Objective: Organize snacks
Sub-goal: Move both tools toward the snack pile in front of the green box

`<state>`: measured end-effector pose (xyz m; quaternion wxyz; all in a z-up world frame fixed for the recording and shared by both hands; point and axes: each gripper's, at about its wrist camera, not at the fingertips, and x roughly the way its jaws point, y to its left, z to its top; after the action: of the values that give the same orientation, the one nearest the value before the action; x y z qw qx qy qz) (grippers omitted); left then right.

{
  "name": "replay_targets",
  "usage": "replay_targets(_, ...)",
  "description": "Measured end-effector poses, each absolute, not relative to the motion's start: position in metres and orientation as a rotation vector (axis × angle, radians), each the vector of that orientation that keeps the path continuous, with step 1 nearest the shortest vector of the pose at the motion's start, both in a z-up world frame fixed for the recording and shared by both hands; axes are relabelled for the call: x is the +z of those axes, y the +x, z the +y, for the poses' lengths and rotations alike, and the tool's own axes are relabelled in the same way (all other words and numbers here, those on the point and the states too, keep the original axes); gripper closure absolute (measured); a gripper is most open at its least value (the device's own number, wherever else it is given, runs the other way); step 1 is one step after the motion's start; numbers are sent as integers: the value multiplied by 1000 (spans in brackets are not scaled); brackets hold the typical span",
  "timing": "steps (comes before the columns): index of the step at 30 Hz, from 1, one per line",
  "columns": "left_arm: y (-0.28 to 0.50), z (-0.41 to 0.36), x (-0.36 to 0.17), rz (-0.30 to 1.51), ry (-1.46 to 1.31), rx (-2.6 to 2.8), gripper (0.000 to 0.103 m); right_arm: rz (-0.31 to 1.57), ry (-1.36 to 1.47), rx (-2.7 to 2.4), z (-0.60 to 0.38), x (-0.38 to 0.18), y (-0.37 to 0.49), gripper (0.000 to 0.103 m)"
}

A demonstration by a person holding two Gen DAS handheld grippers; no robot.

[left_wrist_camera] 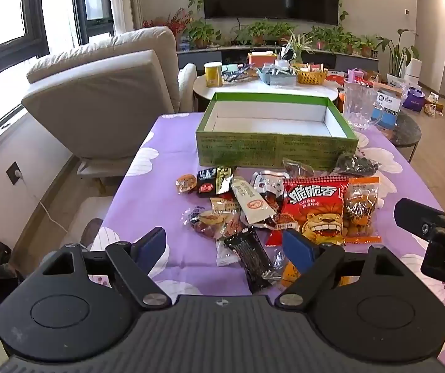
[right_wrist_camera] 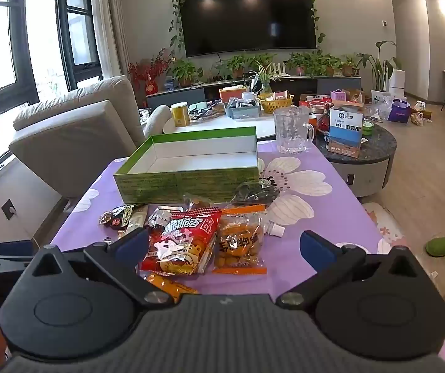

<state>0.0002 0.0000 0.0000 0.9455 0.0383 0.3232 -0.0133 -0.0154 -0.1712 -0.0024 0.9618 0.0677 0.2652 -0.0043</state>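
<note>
Hovering low over the purple flowered tablecloth (left_wrist_camera: 147, 168), I had my left gripper (left_wrist_camera: 227, 248) spread wide and grasping nothing, a black ridged snack packet (left_wrist_camera: 250, 256) lying between its blue pads. My right gripper (right_wrist_camera: 224, 245) was released too, above a red crinkly lion-print bag (right_wrist_camera: 178, 242) touching a clear orange-trimmed nut pouch (right_wrist_camera: 241, 239). Beyond the heap sat the shallow green cardboard box (left_wrist_camera: 272, 149), white inside.

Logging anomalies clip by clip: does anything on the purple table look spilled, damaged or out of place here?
Nothing looks spilled or damaged. The snack packets lie in a loose, overlapping heap in front of the green box, whose visible interior holds nothing. That fits unsorted snacks. Both the left claw and the right claw are open and hold nothing.
</note>
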Motion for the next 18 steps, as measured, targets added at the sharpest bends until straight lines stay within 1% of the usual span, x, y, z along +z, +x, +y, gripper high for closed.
replay_targets(4, -1, 0, 0, 690, 47, -41, 22, 533, 136, -16, -171, 0, -16, 25)
replay_targets(5, 5, 0, -5, 735, 48, -39, 22, 533, 138, -19, -172, 1, -16, 25)
replay_targets(9, 13, -2, -10, 818, 20, -23, 22, 543, 145, -42, -179, -5, -13, 25)
replay_targets(18, 23, 12, -23, 889, 12, 79, 22, 567, 159, -49, -182, -7, -9, 25)
